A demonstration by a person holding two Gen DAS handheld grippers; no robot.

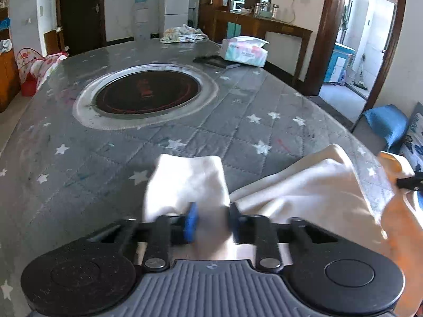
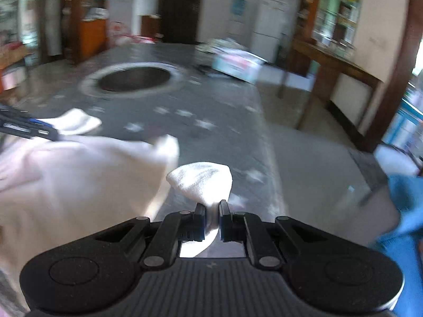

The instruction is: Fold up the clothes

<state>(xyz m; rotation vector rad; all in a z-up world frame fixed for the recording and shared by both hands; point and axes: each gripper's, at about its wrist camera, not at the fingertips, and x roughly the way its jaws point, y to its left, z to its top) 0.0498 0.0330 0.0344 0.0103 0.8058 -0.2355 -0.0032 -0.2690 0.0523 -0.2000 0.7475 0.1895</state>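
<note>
Evidently both grippers are pinching separate corners of the cream-white soft cloth garment (image 1: 304,185): left gripper (image 1: 211,222) and right gripper (image 2: 212,220), spreading it above the grey star-patterned quilted tabletop (image 1: 132,153) for folding.

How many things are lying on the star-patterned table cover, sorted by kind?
Clothes: 2, the cream-white cloth garment held by both grippers, and the crumpled floral-print cloth heap at the far end.
Tissue packs: 1, the pastel soft-pack tissue box.
Flat dark items: 1, the black flat slab beside the tissues; what it is cannot be told.
Total: 4
</note>
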